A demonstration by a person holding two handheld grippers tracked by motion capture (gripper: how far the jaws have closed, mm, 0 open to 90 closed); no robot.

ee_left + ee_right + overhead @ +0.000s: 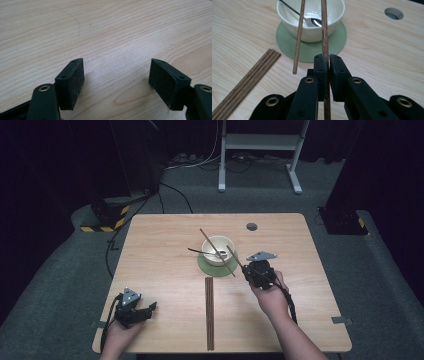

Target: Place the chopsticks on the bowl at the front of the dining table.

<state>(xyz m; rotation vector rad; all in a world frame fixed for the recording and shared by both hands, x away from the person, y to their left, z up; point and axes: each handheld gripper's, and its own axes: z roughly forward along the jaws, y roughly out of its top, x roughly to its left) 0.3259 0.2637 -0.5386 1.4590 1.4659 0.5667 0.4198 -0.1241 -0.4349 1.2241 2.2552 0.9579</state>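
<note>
A cream bowl (218, 250) (310, 18) stands on a round green mat (206, 264) (309, 48) mid-table, with a metal spoon (312, 21) inside it. One wooden chopstick (216, 251) (298, 37) leans across the bowl, its lower end on the table. My right gripper (248, 268) (327, 62) is shut on a second chopstick (234, 255) (324, 27), which points up over the bowl's rim. Several more chopsticks (209, 312) (247, 83) lie side by side on the table. My left gripper (150, 309) (116, 80) rests open at the near left with nothing between its pads.
The wooden table (160, 250) has a round cable hole (251, 226) (394, 13) behind the bowl. Grey carpet, cables and a white stand (260, 150) lie beyond the far edge. A yellow-and-black striped base (102, 217) sits at the far left.
</note>
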